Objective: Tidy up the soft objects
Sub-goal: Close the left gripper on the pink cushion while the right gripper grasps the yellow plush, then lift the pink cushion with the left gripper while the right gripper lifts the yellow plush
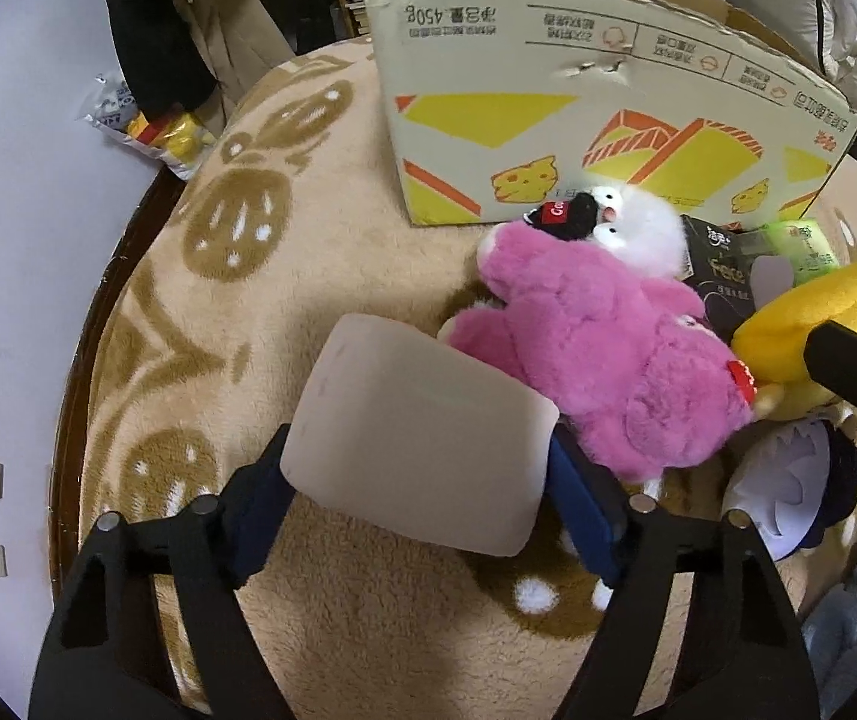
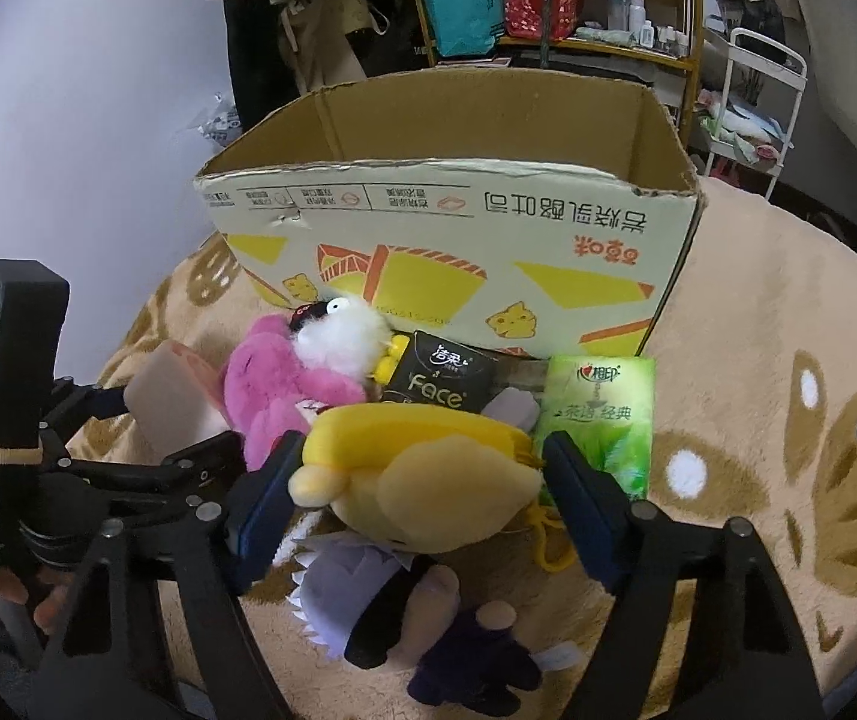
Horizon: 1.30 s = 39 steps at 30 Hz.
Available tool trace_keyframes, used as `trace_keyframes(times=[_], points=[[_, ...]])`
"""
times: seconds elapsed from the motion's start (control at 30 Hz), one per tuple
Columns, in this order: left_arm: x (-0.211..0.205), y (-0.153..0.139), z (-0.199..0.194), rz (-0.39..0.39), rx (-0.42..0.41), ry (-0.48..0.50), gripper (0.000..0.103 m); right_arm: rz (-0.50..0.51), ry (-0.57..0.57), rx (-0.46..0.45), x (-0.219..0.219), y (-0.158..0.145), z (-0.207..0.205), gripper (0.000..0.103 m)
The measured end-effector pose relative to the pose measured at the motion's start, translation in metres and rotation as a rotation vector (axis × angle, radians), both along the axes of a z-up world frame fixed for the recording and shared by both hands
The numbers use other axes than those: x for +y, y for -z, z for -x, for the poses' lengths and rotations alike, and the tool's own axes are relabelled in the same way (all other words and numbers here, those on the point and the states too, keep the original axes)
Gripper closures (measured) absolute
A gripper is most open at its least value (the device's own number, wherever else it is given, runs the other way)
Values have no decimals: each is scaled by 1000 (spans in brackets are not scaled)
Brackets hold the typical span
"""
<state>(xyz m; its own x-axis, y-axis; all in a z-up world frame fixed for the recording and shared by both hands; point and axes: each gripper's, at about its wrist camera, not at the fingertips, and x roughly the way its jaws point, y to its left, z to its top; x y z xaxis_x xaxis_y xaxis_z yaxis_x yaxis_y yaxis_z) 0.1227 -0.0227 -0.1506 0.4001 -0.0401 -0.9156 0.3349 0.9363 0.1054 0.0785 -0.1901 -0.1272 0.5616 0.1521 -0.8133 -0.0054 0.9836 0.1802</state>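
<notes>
My left gripper [image 1: 422,504] is shut on a pale pink soft block [image 1: 422,438] and holds it above the blanket; the block also shows in the right wrist view [image 2: 173,399]. My right gripper [image 2: 416,498] is shut on a yellow plush toy [image 2: 428,474], also seen in the left wrist view [image 1: 812,324]. A pink plush [image 1: 602,360] and a white fluffy plush with a black cap [image 1: 638,228] lie in front of the open cardboard box [image 2: 452,240]. A white-haired doll in dark clothes [image 2: 422,618] lies under the right gripper.
A black tissue pack [image 2: 440,378] and a green tissue pack [image 2: 599,414] lie against the box. All rests on a beige patterned blanket [image 1: 248,276] over a round table. A shelf rack [image 2: 548,12] and a white cart [image 2: 752,102] stand behind.
</notes>
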Motion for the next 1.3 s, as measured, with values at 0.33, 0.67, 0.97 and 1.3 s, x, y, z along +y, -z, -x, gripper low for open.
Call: trace_keyframes(times=[0.33,0.67,0.97,1.3], points=[[12,-6,3,57,16,-72,31,-6,7,-36,0,-7,7,23],[10,-12,19,54,0,-78,31,7,40,-87,-6,-20,17,23],[14,-28,32,44,-53,-96,32,60,79,-227,-10,-48,36,23],[17,-67,58,65,-189,-98,32,83,124,-315,-18,-75,60,23]])
